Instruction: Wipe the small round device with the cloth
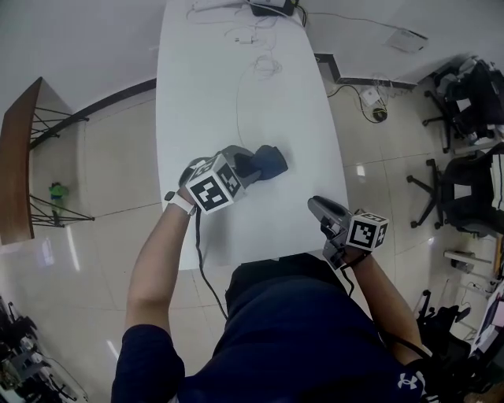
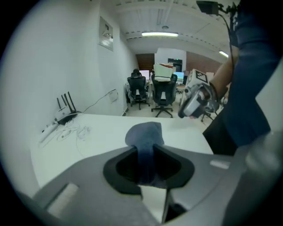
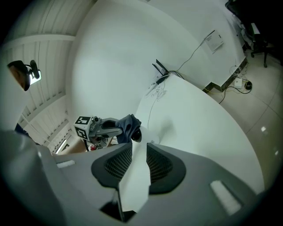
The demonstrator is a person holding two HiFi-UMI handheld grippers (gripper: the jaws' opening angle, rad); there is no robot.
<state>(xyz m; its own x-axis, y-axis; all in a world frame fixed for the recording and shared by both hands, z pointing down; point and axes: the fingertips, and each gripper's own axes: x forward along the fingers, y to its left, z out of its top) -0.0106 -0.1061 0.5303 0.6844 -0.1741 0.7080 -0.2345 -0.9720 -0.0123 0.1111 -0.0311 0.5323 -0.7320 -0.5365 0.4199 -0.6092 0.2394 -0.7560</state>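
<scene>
My left gripper (image 1: 250, 167) is shut on a dark blue cloth (image 1: 266, 161) over the middle of the white table (image 1: 213, 86). In the left gripper view the cloth (image 2: 144, 134) runs between the jaws of the left gripper (image 2: 145, 152) and bunches up past them. The right gripper view shows a small round black device (image 3: 136, 133) on the table, right under the cloth (image 3: 127, 125), which touches or nearly touches it. The head view hides it behind the cloth. My right gripper (image 1: 316, 208) hovers near the table's front right edge, open a little, nothing between its jaws (image 3: 138, 155).
Thin white cables (image 1: 256, 51) and a black router (image 1: 272, 6) lie at the table's far end. Office chairs (image 1: 465, 102) stand on the tiled floor to the right. A dark wooden shelf (image 1: 16, 157) is at the left.
</scene>
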